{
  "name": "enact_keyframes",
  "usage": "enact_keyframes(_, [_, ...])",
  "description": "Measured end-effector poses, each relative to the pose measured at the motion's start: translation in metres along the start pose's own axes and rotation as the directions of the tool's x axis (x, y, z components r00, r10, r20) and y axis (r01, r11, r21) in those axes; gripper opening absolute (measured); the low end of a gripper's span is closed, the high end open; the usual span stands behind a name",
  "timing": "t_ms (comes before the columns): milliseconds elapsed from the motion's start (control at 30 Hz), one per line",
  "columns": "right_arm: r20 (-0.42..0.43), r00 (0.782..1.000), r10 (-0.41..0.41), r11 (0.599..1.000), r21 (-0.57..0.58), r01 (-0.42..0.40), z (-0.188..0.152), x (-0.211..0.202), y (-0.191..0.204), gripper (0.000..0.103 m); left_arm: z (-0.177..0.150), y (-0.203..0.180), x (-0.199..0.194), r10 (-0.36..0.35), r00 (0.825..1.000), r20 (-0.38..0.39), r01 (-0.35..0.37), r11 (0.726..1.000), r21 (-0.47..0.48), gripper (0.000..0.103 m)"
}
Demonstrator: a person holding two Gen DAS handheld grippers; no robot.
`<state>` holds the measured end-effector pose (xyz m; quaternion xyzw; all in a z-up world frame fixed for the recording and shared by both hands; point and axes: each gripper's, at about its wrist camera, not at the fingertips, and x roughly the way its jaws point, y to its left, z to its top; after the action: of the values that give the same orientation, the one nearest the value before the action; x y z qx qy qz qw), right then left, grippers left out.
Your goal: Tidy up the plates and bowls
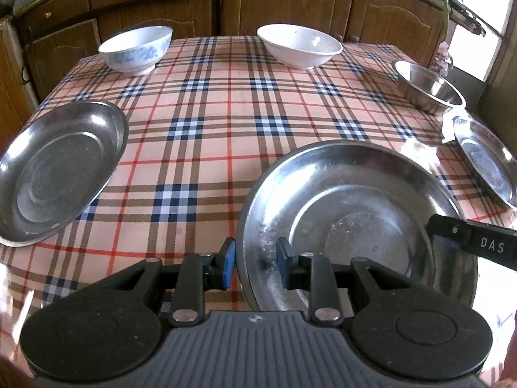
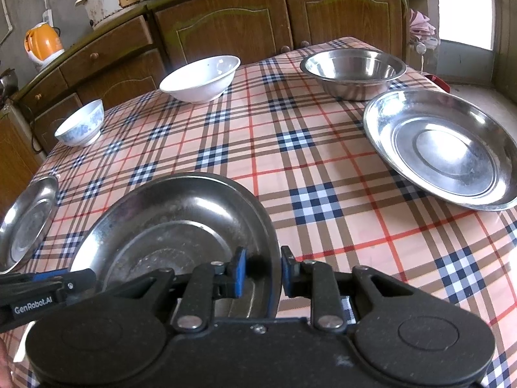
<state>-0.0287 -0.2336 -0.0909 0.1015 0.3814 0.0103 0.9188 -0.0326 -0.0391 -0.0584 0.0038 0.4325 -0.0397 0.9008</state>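
Right, near steel plate [image 1: 355, 194] sits at 6 o'clock on the surface [image 1: 210, 129], and both claws straddle its rim. Left claw [image 1: 255, 266] is at the plate's 8 o'clock, right claw [image 2: 263, 271] at its 4 o'clock. On each, one blue pad is inside the dish and one outside. I see slack between pads and metal, so I read both as released, not clenched on it.

My read of the step: letting go of the base of a plate stack. To do it well:
- back each claw straight out along its own line
- don't lift while the rim is between the pads, or a thin lip hooks and skates on the cloth
- bring in the left steel plate [image 1: 58, 168] at 9 o'clock and the right steel plate [image 1: 484, 161] at 3; same shallow round form, they should nest

Materials:
- plates: scuffed dull stainless, flat well, sloped wall, thin rolled lip
- steel bowl [image 1: 426, 87] at 2 o'clock: shinier, deep
- white bowl [image 1: 300, 45] at 12: glossy, wide flare
- blue-patterned bowl [image 1: 135, 48] at 11: small, footed, looks ceramic
- cloth: slick checked plastic, so things may slide
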Motion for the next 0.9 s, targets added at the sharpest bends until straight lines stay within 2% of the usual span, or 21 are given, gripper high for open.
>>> enact_keyframes(133, [0.018, 1.000, -0.008, 1.000, 0.000, 0.008, 0.002, -0.003, -0.001, 0.031, 0.001, 0.001, -0.001, 0.003, 1.000, 0.003, -0.003, 1.000, -0.011, 0.029])
enact_keyframes(267, [0.042, 0.999, -0.023, 1.000, 0.002, 0.023, 0.005, -0.010, -0.003, 0.037, 0.002, 0.006, -0.004, 0.006, 1.000, 0.005, -0.006, 0.999, -0.032, 0.032])
enact_keyframes(467, [0.092, 0.996, -0.019, 1.000, -0.001, 0.020, 0.012, -0.025, 0.000, 0.063, 0.006, 0.010, -0.016, 0.013, 0.999, 0.040, -0.011, 0.999, -0.049, 0.052])
enact_keyframes(567, [0.113, 0.994, 0.000, 1.000, -0.009, 0.001, 0.016, -0.033, 0.005, 0.071, 0.010, 0.011, -0.023, 0.023, 0.998, 0.053, -0.020, 0.998, -0.055, 0.064])
enact_keyframes(733, [0.129, 0.992, 0.013, 1.000, -0.030, -0.009, 0.019, -0.040, 0.016, 0.077, 0.014, 0.015, -0.033, 0.059, 0.995, 0.075, -0.055, 0.997, -0.055, 0.081])
enact_keyframes(900, [0.120, 0.992, 0.038, 0.998, -0.047, -0.032, 0.019, -0.043, 0.026, 0.077, 0.016, 0.022, -0.040, 0.082, 0.993, 0.085, -0.077, 0.995, -0.058, 0.085])
